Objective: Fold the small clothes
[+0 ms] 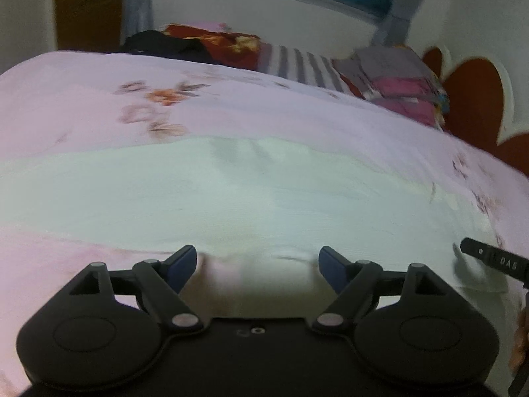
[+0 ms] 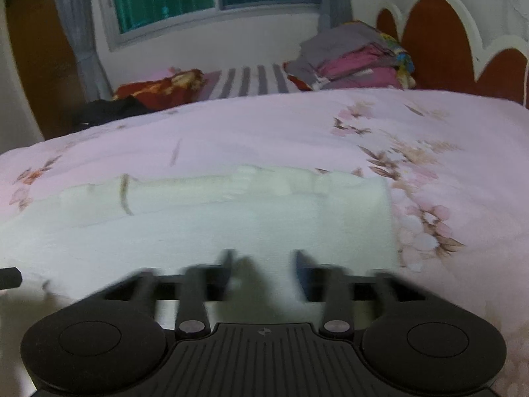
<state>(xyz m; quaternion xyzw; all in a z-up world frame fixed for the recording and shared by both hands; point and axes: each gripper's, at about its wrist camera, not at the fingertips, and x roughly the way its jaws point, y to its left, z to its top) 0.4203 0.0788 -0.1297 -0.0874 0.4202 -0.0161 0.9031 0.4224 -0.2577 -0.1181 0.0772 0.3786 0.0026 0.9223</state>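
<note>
A pale white-green garment [image 1: 205, 192] lies spread flat across the pink flowered bed cover [image 1: 99, 99]. My left gripper [image 1: 258, 264] is open, its fingers low over the garment's near edge, holding nothing. In the right wrist view the same garment [image 2: 198, 225] lies in front, with a thicker folded band along its far edge. My right gripper [image 2: 264, 271] is open and blurred, its fingers over the garment's near edge, empty. The right gripper's tip [image 1: 496, 259] shows at the right edge of the left wrist view.
A stack of folded clothes [image 2: 357, 63] sits at the far side by the red headboard [image 2: 439, 43]. A striped cloth [image 2: 251, 79], a red flowered cloth [image 2: 158, 87] and a dark garment [image 2: 109, 109] lie along the bed's far edge under the window.
</note>
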